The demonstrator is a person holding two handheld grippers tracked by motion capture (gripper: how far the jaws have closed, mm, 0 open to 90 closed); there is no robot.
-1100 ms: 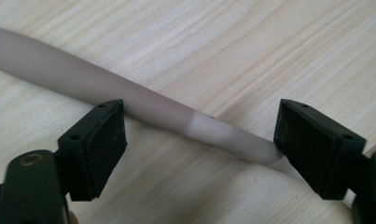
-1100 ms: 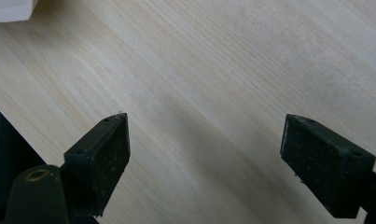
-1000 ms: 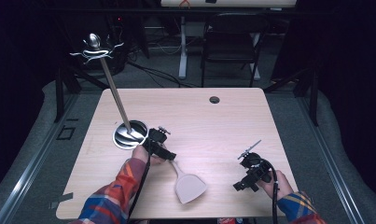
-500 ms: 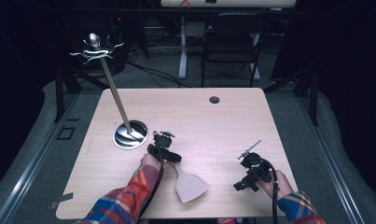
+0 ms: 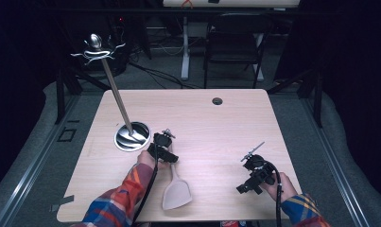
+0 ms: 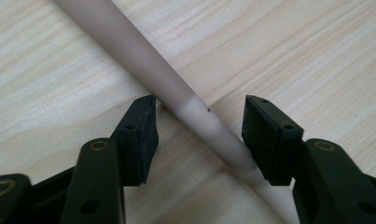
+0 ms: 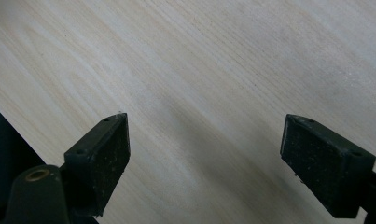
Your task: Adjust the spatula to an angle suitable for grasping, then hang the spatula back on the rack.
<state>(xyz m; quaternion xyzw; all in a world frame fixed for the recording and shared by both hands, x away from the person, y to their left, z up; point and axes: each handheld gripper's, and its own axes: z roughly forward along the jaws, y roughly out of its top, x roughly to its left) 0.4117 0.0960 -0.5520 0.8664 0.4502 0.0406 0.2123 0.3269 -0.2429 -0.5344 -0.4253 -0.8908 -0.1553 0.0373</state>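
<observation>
Left tool [image 6: 198, 135] shifted onto spatula [image 5: 176, 194] handle, jaws just closing around it

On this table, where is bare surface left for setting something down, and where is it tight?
Free: the far half of the table, from the stand base past the grommet hole to the right edge, and the middle strip between the spatula and the right gripper. Crowded: near-left, where the left gripper straddles the spatula handle beside the base.

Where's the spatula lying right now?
In the high view the spatula lies flat near the table's front edge, left of centre, its handle running between the left gripper's jaws, just right of the metal stand's round base.
</observation>
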